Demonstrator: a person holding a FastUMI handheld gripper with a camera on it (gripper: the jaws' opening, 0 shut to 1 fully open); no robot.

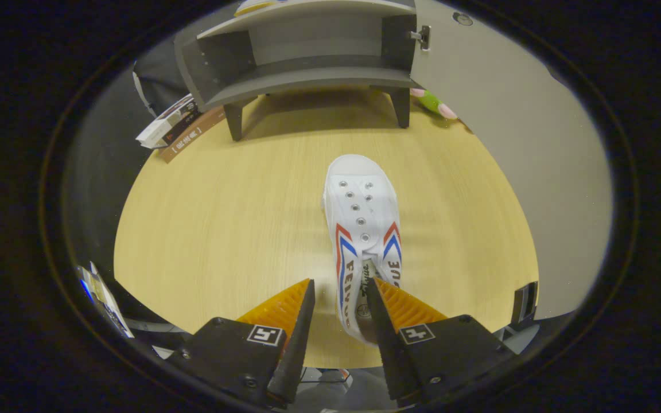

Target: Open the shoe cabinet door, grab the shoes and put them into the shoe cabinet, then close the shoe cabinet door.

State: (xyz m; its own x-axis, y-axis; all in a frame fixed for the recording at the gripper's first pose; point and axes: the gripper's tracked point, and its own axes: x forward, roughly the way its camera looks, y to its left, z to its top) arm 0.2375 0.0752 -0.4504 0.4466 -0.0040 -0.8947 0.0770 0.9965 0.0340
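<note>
So my jaws [339,295] stand released, straddling the near heel of the shoe [362,229] on the tabletop [221,229], toe aimed at the far, already-open shoe cabinet [307,57] for loading

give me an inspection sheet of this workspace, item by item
surface: light wood-grain tabletop, bare around the shoe
job's things: white shoe lies toe toward the shoe cabinet; cabinet door swung open, shelf inside looks empty
clutter: books stacked beside the cabinet's leg; green and pink toy behind the door's lower edge
grippers: gripper open, the shoe's heel end between the fingers; one finger lies against the heel, the other stands apart
cables: nothing seen
surroundings: dark backdrop behind the cabinet; some papers below the table edge, too small to tell
</note>
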